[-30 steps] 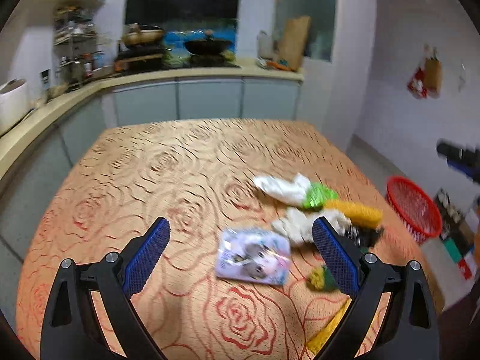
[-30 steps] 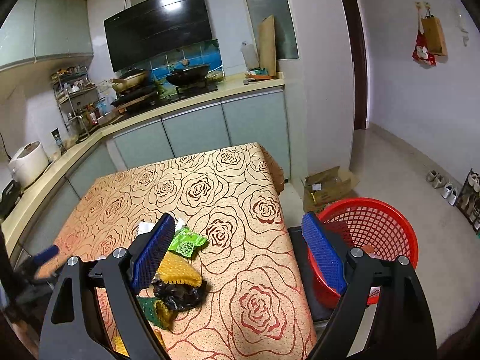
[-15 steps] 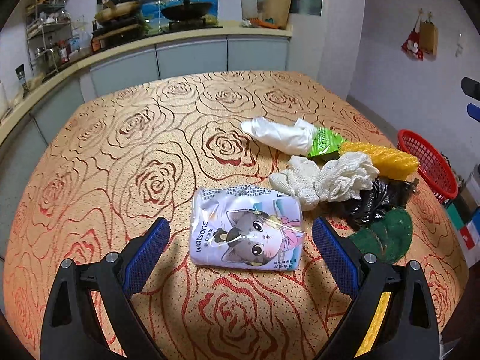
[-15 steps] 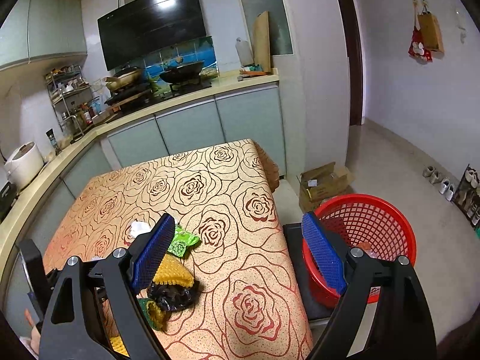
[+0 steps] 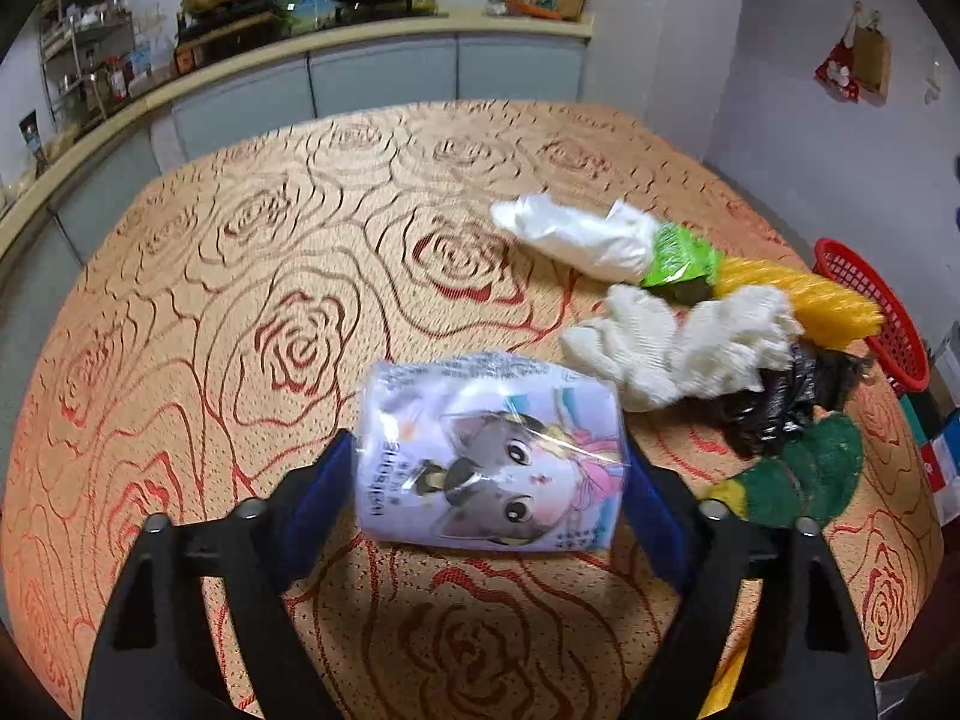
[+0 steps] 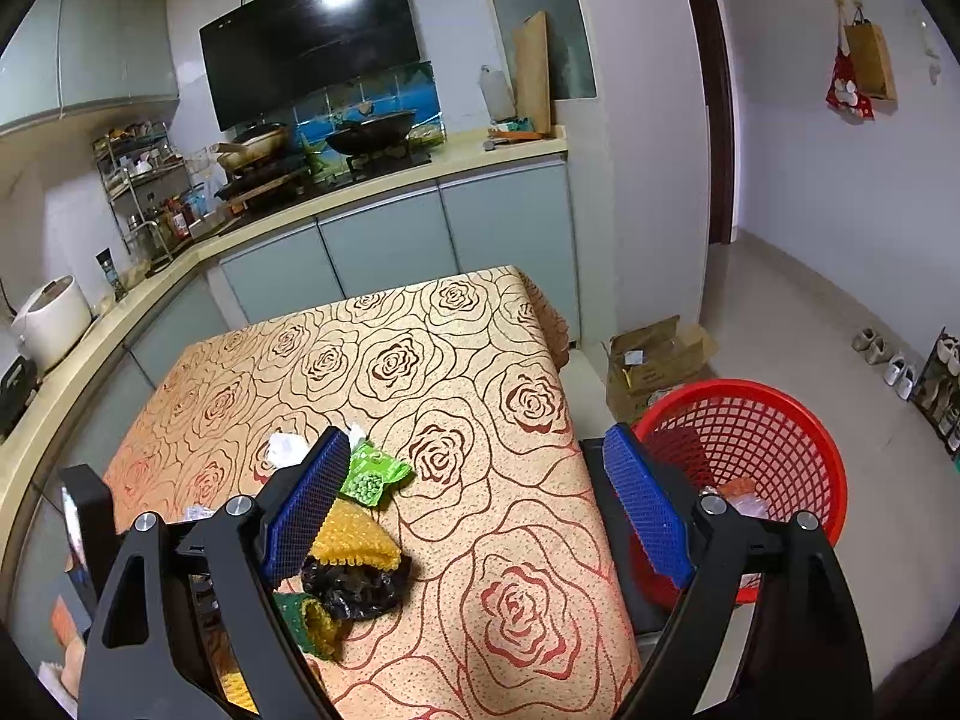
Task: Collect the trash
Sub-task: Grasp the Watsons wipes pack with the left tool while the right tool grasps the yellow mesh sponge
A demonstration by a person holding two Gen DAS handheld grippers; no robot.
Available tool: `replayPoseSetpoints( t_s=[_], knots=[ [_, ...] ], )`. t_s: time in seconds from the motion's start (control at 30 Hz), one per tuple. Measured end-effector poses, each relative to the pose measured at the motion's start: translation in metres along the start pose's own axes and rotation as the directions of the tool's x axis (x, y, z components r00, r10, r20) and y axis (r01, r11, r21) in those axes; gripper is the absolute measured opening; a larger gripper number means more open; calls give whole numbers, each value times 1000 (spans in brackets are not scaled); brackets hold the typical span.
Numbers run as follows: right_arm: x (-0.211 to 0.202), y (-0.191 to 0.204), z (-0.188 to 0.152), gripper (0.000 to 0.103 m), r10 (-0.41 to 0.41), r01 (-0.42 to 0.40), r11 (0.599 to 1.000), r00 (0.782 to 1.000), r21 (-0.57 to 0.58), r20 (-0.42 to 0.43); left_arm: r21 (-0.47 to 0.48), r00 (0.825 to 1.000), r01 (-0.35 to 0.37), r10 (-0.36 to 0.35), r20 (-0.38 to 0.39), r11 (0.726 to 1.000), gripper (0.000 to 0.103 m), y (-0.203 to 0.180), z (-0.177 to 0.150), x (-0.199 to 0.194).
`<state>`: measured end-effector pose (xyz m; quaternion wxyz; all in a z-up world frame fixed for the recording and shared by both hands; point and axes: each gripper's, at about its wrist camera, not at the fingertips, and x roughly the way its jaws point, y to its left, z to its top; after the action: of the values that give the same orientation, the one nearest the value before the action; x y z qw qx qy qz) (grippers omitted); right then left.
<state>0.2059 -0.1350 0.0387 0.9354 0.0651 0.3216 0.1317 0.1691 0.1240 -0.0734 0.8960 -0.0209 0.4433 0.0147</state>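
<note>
**Left jaws closed in around the cat-print packet**

On the left side, our left gripper had come lower and further forward than half a second earlier. The cat-print packet, which had lain ahead of the blue pads, now sat between them on the rose-patterned counter. Both pads stood right at the packet's short edges; we could not tell whether they pressed it or only flanked it, and the packet still rested on the cloth.

Just right of the packet the rest of the trash lay as before: a white crumpled bag, a green snack wrapper, a white knitted rag, a yellow mesh piece, a black crumpled bag and a green scouring pad, all bunched together and touching. Past the counter's right edge showed the rim of the red basket.

In the right wrist view, our right gripper hung above the counter's near right corner, almost where it had been, its jaws wide apart and holding nothing. Its left pad overlapped the trash pile in the view, while its right pad stood in front of the red basket on the floor just beside the counter. A cardboard box sat on the floor behind the basket.
</note>
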Motion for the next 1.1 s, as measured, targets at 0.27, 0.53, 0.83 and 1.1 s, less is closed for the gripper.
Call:
replayPoseSetpoints(
  t_s=[0.27, 0.53, 0.83, 1.1],
  knots=[
    [8, 9, -8, 84, 11, -12, 999, 1000, -32, -29, -5, 999, -29, 29, 32, 1000, 70, 7, -5, -8],
    [24, 35, -18, 84, 51, -59, 992, 996, -107, -75, -76, 987, -79, 89, 134, 994, 69, 30, 2, -45],
    [58, 65, -36, 84, 105, -137, 975, 977, -174, -185, -92, 964, -92, 112, 242, 992, 69, 37, 14, -86],
    [83, 85, -47, 71, 108, -171, 956, 960, -238, -257, -92, 952, -122, 142, 270, 988, 69, 40, 18, -96]
  ],
)
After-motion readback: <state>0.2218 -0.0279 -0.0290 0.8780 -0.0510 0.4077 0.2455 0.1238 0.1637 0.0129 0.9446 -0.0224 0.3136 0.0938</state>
